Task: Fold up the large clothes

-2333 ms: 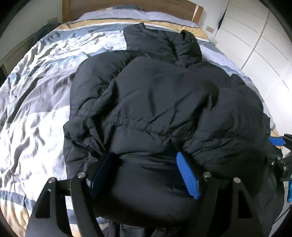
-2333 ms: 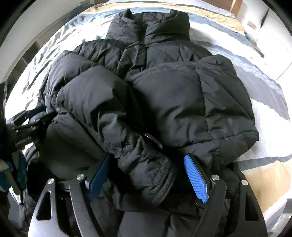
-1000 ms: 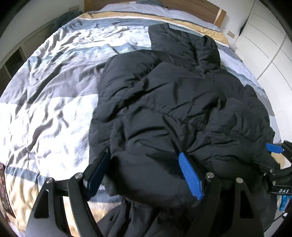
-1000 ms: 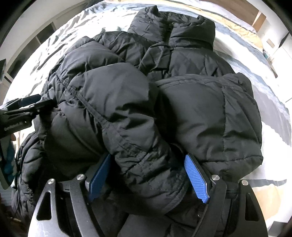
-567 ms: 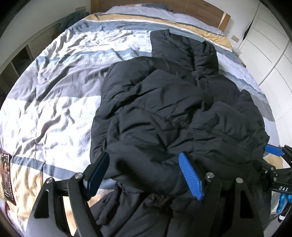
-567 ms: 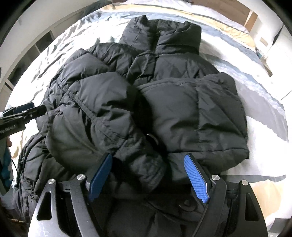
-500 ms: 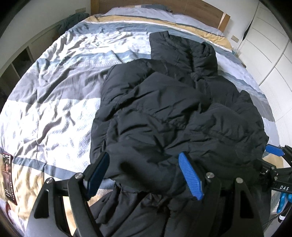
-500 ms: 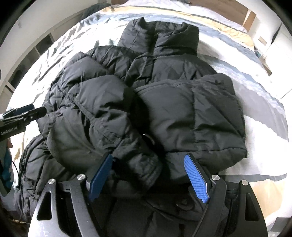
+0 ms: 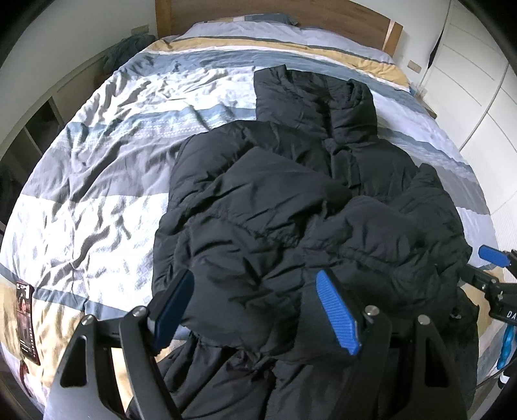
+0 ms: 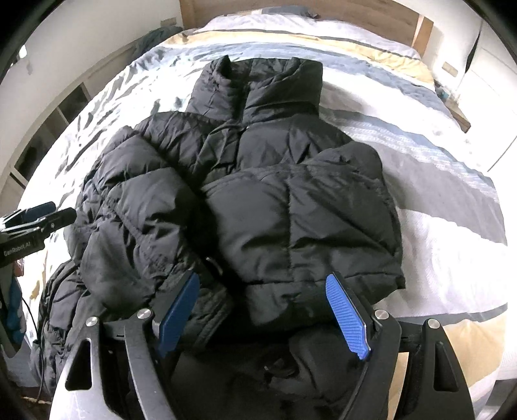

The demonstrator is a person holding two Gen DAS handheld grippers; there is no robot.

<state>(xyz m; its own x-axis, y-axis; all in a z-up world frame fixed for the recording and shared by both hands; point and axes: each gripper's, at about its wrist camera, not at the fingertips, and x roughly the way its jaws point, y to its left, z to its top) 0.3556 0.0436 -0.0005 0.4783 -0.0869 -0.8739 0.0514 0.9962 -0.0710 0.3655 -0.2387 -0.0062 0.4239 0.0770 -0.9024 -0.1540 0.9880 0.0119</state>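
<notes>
A black puffer jacket [image 9: 290, 210] [image 10: 258, 194] lies on the bed with its collar toward the headboard. Both sleeves are folded in across its chest. Its lower part runs under my grippers toward the bed's near edge. My left gripper [image 9: 253, 278] hovers over the jacket's left sleeve fold, jaws wide apart, and its blue pads [image 9: 336, 313] press on nothing. My right gripper [image 10: 261, 278] hangs open over the right half in the same way. Each gripper shows at the side of the other's view: the right gripper [image 9: 491, 255] and the left gripper [image 10: 42, 210].
The bed's striped blue, white and tan duvet [image 9: 97, 194] [image 10: 452, 226] spreads wide to the jacket's left. A wooden headboard [image 9: 323, 19] stands at the far end, white wardrobe doors [image 9: 478, 80] on the right, open shelves [image 9: 32, 129] on the left. A small printed card [image 9: 26, 316] lies near the bed's corner.
Both grippers have pulled up and back from the jacket. The padding that bulged between their fingers now lies lower on the bed, and more duvet shows around it.
</notes>
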